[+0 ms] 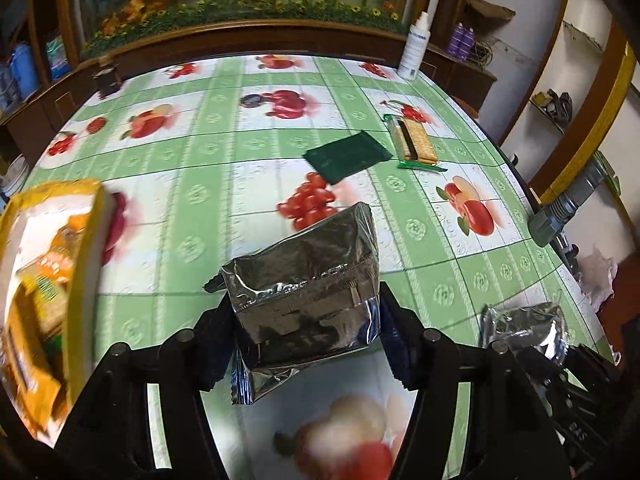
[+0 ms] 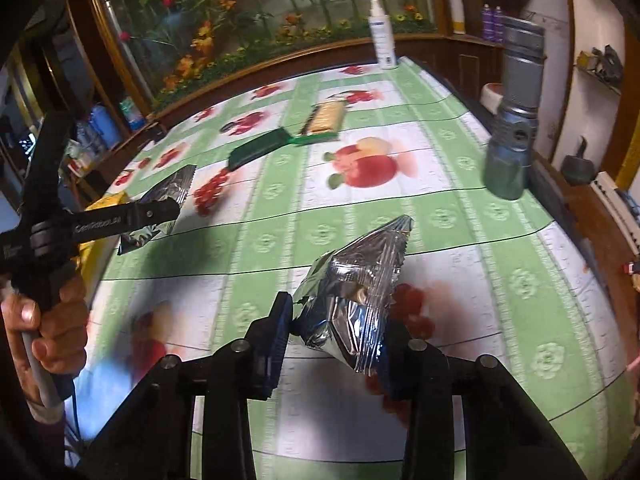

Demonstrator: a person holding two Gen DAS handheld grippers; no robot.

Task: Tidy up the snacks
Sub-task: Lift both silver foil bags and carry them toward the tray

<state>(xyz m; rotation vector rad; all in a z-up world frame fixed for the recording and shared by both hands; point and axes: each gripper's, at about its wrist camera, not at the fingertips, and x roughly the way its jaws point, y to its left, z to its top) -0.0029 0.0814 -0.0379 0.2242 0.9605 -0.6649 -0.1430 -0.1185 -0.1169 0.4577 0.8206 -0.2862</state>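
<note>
My left gripper (image 1: 306,324) is shut on a silver foil snack pouch (image 1: 308,280) and holds it above the table. My right gripper (image 2: 340,328) is shut on a second silver foil pouch (image 2: 356,292); that pouch also shows in the left wrist view (image 1: 528,328). The left gripper with its pouch (image 2: 160,208) shows at the left of the right wrist view. A yellow snack bag (image 1: 44,280) lies at the table's left edge. A dark green packet (image 1: 346,156) and a cracker pack (image 1: 414,142) lie side by side farther back.
The table has a green fruit-print cloth (image 1: 224,152). A white spray bottle (image 1: 414,48) stands at the far edge, a dark jar (image 1: 107,78) at the far left. A grey flashlight (image 2: 516,108) stands at the right edge. Wooden cabinets surround the table.
</note>
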